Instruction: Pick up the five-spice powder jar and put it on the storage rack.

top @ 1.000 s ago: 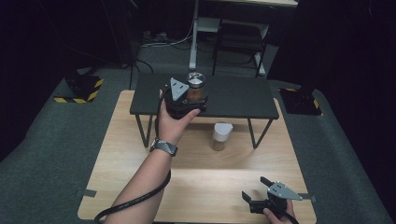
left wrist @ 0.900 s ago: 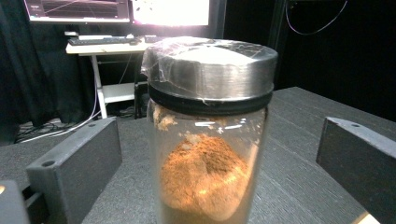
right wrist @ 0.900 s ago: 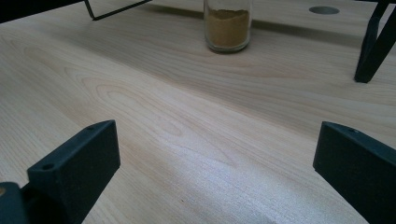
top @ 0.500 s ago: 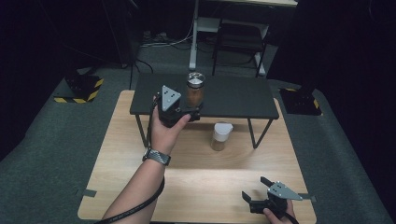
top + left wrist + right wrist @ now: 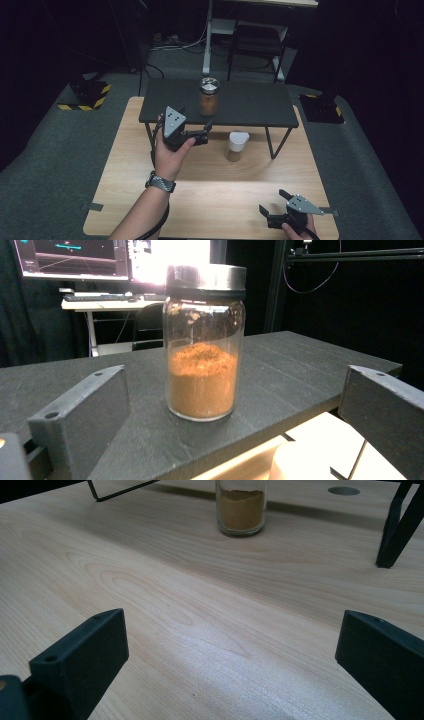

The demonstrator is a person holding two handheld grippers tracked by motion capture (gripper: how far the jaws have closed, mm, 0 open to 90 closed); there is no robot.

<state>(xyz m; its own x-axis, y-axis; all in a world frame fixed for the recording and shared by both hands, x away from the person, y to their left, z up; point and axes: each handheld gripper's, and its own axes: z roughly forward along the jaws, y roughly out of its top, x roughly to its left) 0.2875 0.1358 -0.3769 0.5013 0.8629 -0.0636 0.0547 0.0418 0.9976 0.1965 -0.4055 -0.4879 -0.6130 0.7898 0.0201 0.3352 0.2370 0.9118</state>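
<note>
Now left claw [image 5: 200, 134] gapes wide, clear of shelf-edge jar [image 5: 209, 96]

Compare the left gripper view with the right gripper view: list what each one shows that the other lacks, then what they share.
Left gripper view: a metal-lidded spice jar standing on the black shelf, and a monitor behind.

Right gripper view: a jar of yellowish powder on the wooden table, beside a shelf leg.

Both: an open claw with nothing between its jaws.
</note>
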